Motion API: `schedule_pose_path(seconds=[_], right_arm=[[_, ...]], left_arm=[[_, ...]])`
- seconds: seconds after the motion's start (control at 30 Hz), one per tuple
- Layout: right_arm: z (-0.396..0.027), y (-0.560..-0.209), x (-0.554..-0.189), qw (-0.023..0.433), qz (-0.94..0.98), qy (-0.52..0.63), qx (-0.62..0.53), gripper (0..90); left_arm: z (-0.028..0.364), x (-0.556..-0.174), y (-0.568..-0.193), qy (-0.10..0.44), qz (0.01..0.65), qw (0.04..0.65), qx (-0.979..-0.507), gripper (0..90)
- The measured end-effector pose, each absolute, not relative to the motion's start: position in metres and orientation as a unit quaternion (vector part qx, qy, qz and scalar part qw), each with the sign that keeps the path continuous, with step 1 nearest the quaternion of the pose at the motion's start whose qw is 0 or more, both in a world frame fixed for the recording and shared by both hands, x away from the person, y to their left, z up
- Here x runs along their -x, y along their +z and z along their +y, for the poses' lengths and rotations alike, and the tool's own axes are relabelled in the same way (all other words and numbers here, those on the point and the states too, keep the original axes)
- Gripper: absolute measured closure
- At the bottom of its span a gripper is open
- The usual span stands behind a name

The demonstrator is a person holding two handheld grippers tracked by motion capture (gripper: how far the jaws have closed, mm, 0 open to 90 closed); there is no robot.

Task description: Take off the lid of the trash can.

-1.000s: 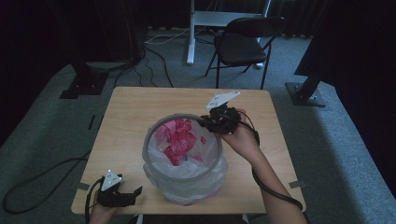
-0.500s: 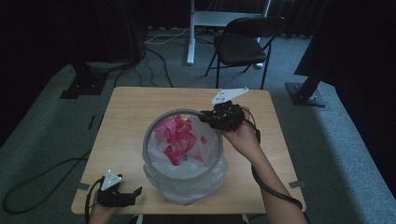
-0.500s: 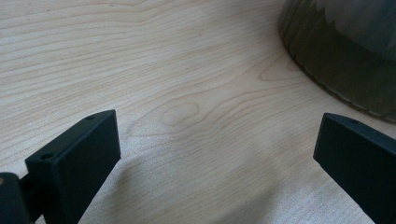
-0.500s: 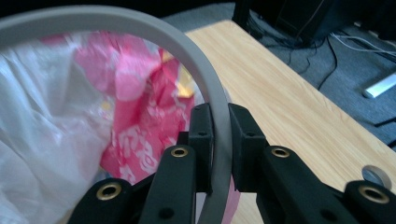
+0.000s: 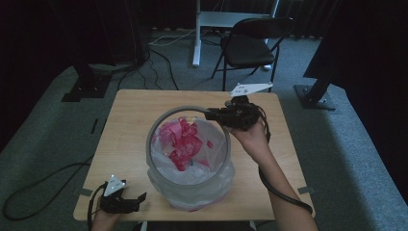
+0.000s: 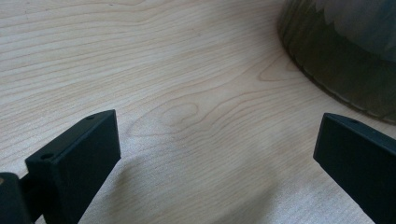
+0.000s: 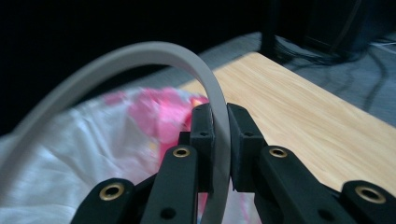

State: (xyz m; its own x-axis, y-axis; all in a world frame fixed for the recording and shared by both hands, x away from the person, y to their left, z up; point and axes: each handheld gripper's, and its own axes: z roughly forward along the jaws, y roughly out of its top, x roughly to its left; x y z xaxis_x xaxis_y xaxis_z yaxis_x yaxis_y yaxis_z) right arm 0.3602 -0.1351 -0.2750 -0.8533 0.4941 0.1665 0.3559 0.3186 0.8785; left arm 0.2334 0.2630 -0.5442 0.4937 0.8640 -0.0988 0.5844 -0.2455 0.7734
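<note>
A grey ring (image 5: 183,109) hangs tilted over a round bin (image 5: 192,195) lined with a white bag. Its far right side is raised. My right gripper (image 5: 211,114) is shut on that side of the ring, and in the right gripper view the jaws (image 7: 218,126) pinch the grey ring (image 7: 140,51) between the pads. Crumpled pink scraps (image 5: 185,142) lie inside the bag. My left gripper (image 5: 139,198) rests open at the table's near left corner. Nothing sits between its jaws (image 6: 215,158), with the bin's base (image 6: 345,70) just beyond them.
The bin stands in the middle of a small wooden table (image 5: 130,110). A black folding chair (image 5: 255,48) stands beyond the far edge, with a white desk leg (image 5: 196,38) and cables on the grey carpet behind it.
My right gripper has risen and drifted toward the far side, taking the grey ring up off the bin's rim. The left gripper has stayed put.
</note>
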Motion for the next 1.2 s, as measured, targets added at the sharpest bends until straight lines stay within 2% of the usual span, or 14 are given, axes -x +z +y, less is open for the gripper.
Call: schedule_pose_path(seconds=[0.17,0.67,0.87,1.2], right_arm=[[-0.144,-0.271,-0.36,0.037,0.794,0.544,-0.267,82.2],[-0.18,-0.265,-0.359,0.065,0.775,0.549,-0.307,82.2],[-0.205,-0.262,-0.356,0.092,0.76,0.551,-0.333,82.2],[-0.241,-0.263,-0.353,0.11,0.736,0.559,-0.365,82.2]], left_arm=[[0.263,-0.233,-0.544,0.177,0.471,0.393,-0.77,0.6],[0.262,-0.234,-0.545,0.177,0.471,0.39,-0.771,0.6],[0.261,-0.234,-0.545,0.176,0.471,0.388,-0.772,0.6],[0.261,-0.235,-0.546,0.175,0.473,0.388,-0.771,0.6]])
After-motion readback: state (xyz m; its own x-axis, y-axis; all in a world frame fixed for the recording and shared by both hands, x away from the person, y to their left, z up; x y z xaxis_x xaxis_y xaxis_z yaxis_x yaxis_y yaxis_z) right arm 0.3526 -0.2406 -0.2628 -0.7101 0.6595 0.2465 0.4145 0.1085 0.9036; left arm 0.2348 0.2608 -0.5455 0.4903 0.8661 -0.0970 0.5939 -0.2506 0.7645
